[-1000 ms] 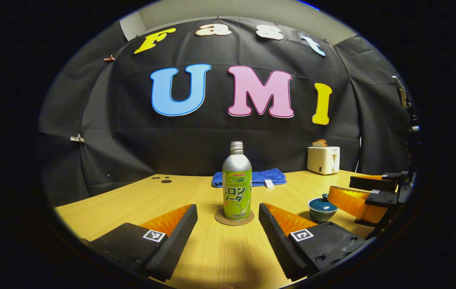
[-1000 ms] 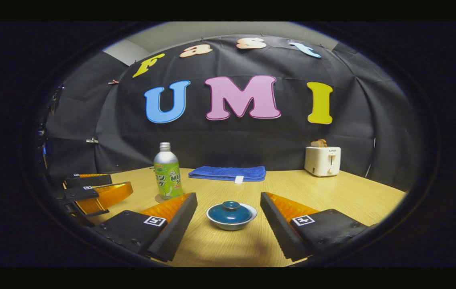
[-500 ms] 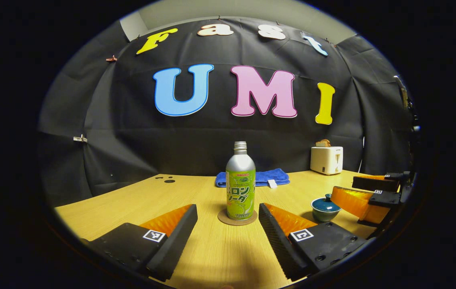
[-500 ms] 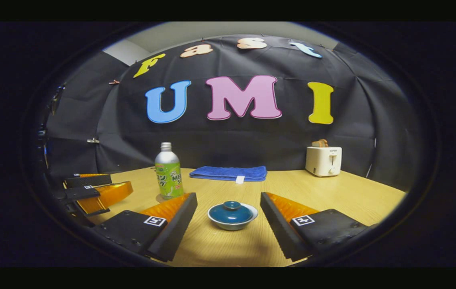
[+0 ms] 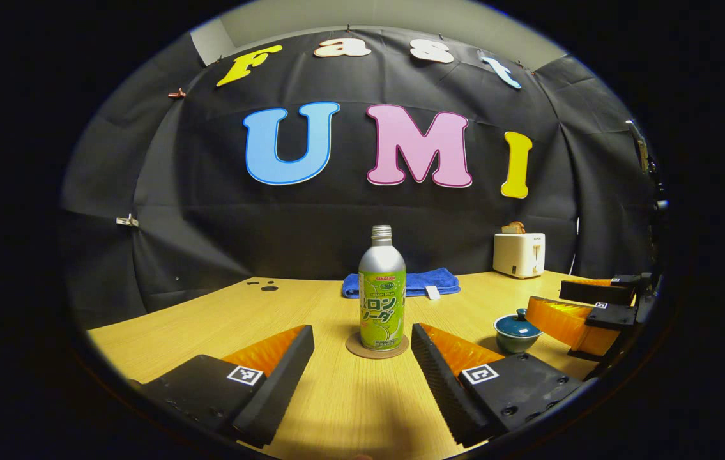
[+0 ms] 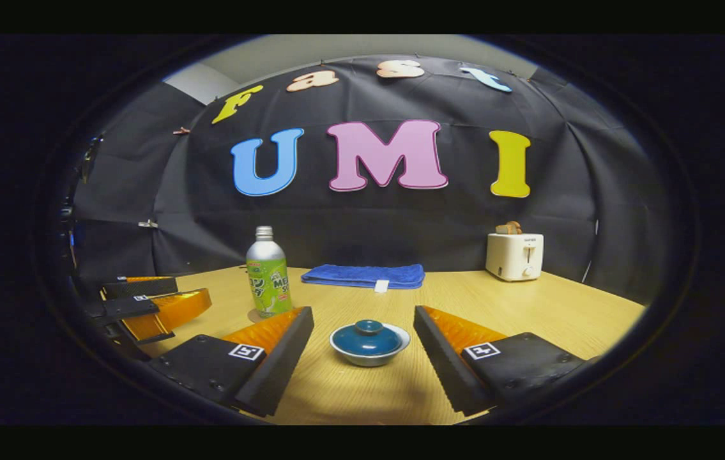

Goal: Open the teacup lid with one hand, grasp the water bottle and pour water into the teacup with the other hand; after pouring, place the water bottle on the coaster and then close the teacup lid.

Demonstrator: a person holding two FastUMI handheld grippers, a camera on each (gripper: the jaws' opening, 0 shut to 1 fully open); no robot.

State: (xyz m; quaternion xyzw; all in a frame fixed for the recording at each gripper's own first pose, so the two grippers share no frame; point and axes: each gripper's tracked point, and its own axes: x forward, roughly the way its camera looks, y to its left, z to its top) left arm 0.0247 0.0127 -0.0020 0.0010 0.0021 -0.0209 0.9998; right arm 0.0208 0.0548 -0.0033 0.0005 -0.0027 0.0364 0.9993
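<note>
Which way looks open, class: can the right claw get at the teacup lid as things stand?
Probably yes. The right claw is open and lined up with the teacup lid, with only bare table between them. The water bottle stands off to one side on its coaster.

Water bottle [image 5: 382, 289]: brushed metal top, matt sheen, w/ glossy printed wrap. Coaster [image 5: 356, 348]: matt, cork-like. Teacup [image 6: 369, 342] & lid [image 6: 367, 336]: glossy glazed ceramic. Table [image 6: 528, 306]: smooth wood-grain, slight sheen. Towel [image 6: 362, 275]: soft fuzzy cloth. Toaster [image 6: 513, 255]: smooth plastic-looking.
</note>
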